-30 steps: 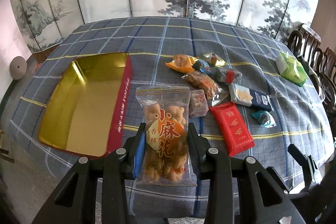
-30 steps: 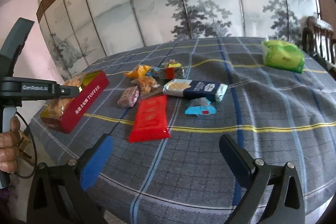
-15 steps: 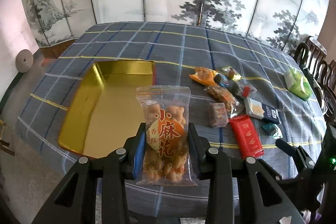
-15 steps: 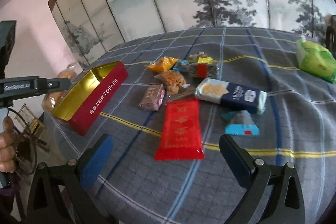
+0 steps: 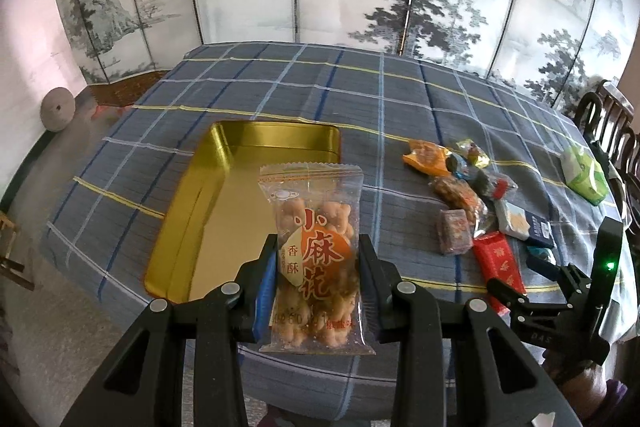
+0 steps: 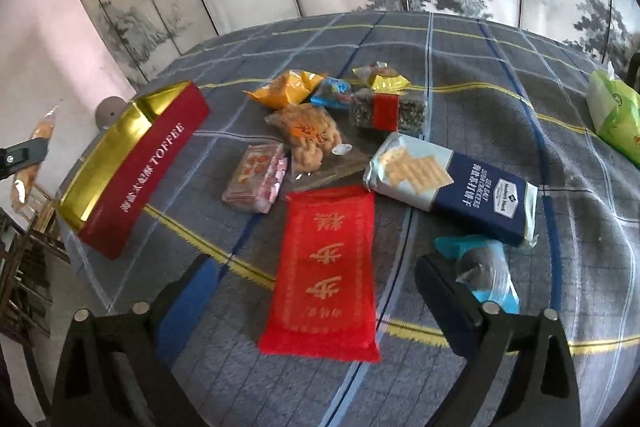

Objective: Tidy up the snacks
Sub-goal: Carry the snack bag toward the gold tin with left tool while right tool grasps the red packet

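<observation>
Now twist-snack bag [image 5: 316, 259] above tin [image 5: 224, 211]

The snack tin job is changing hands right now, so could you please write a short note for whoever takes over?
Left tool: shut on the clear twist-snack bag, held above the near end of the toffee tin.
Right tool: open, jaws just narrowing slightly, nothing gripped, straddling the red packet.
Done: nothing lies in the tin.
Left: drop the bag in, then the red packet, cracker pack and the small snacks behind them.
</observation>
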`<state>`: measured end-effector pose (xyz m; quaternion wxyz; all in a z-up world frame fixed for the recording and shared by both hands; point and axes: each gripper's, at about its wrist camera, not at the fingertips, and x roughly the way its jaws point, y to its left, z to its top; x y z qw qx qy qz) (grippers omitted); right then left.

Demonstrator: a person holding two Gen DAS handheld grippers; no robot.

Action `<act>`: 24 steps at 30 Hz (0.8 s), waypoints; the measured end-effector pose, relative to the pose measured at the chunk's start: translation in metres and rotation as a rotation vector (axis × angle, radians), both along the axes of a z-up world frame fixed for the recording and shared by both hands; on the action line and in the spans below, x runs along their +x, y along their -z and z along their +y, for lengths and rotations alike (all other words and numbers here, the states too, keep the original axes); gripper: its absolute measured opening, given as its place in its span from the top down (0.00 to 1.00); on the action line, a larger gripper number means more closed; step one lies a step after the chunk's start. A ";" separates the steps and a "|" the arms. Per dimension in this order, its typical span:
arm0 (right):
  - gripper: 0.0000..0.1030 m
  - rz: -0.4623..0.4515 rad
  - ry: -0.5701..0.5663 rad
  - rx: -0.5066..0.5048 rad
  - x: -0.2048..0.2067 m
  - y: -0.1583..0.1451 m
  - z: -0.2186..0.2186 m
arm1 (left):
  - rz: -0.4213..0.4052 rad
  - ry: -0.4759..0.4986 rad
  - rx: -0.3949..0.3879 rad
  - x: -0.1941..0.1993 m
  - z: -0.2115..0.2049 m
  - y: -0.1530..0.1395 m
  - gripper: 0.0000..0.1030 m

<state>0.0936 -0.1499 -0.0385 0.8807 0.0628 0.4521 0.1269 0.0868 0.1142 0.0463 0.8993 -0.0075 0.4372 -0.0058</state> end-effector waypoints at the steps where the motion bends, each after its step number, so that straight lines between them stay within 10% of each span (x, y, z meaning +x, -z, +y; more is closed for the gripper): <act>1: 0.05 0.005 -0.003 -0.013 0.003 0.000 0.002 | 0.002 -0.004 0.000 0.002 0.003 0.000 0.68; 9: 0.57 0.034 -0.032 -0.136 0.010 0.007 0.016 | 0.014 -0.033 0.021 0.023 0.029 0.002 0.68; 24: 0.58 0.038 -0.013 0.060 -0.019 -0.020 0.001 | 0.079 -0.064 0.107 0.112 0.074 0.034 0.68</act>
